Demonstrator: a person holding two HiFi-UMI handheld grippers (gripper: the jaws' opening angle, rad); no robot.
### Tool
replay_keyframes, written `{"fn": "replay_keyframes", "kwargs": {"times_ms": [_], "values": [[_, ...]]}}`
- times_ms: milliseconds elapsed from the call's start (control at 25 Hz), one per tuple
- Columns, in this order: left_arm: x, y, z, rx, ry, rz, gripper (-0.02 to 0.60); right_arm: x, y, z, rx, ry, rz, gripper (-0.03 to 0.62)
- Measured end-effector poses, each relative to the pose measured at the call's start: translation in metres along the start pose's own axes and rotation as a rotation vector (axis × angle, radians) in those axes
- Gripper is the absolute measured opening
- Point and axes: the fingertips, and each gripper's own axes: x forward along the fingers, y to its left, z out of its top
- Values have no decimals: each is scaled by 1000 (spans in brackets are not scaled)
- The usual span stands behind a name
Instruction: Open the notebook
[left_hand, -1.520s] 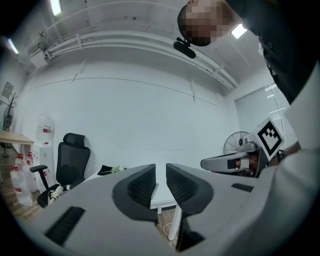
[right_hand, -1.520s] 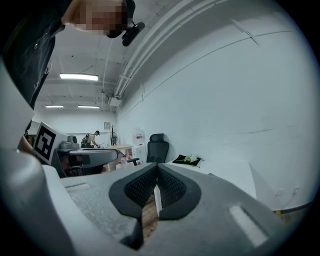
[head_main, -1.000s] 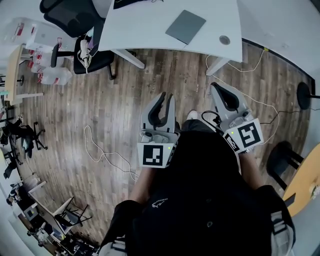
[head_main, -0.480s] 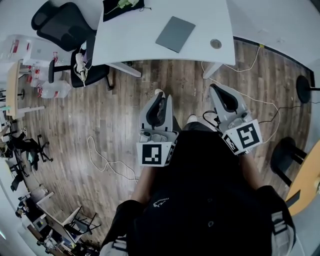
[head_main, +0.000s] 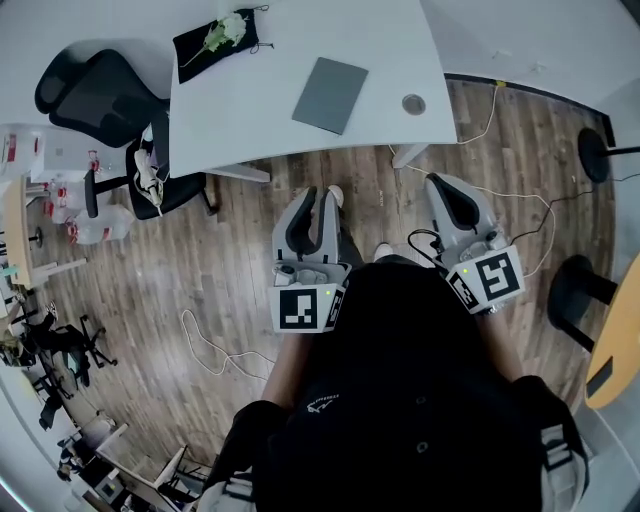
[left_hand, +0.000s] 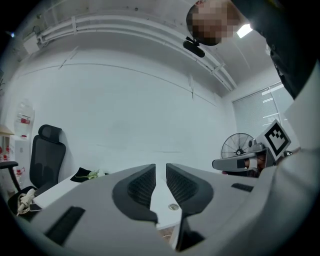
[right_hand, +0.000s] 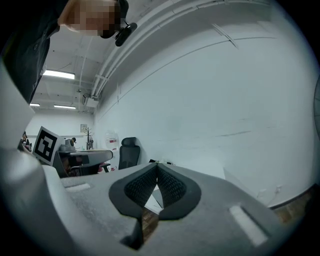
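Observation:
A closed grey notebook (head_main: 330, 95) lies flat on the white table (head_main: 260, 100) at the top of the head view. Both grippers hang over the wooden floor, short of the table's near edge and well apart from the notebook. My left gripper (head_main: 320, 195) points at the table with a narrow gap between its jaws and nothing in them; in the left gripper view (left_hand: 160, 167) the pads stand parallel and slightly apart. To the right, my right gripper (head_main: 438, 182) has its jaw tips touching (right_hand: 157, 165) and holds nothing.
A black cloth with a white flower (head_main: 215, 38) lies at the table's far left, a round cable port (head_main: 413, 103) right of the notebook. A black office chair (head_main: 100, 85) stands left of the table. Cables (head_main: 215, 345) trail over the floor; a stool (head_main: 570, 300) stands at the right.
The table and notebook have slid down and to the left in the head view as the person came nearer. Both grippers keep their place before the body; the left jaws look closer together.

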Motion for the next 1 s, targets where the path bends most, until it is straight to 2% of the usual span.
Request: {"fn": "replay_keyframes", "kwargs": {"times_ms": [440, 1000], "values": [[74, 73, 3, -5, 38, -106, 64, 85, -3, 12, -7, 42, -86, 5], [141, 155, -23, -2, 122, -220, 64, 174, -3, 31, -15, 45, -192, 5]]}}
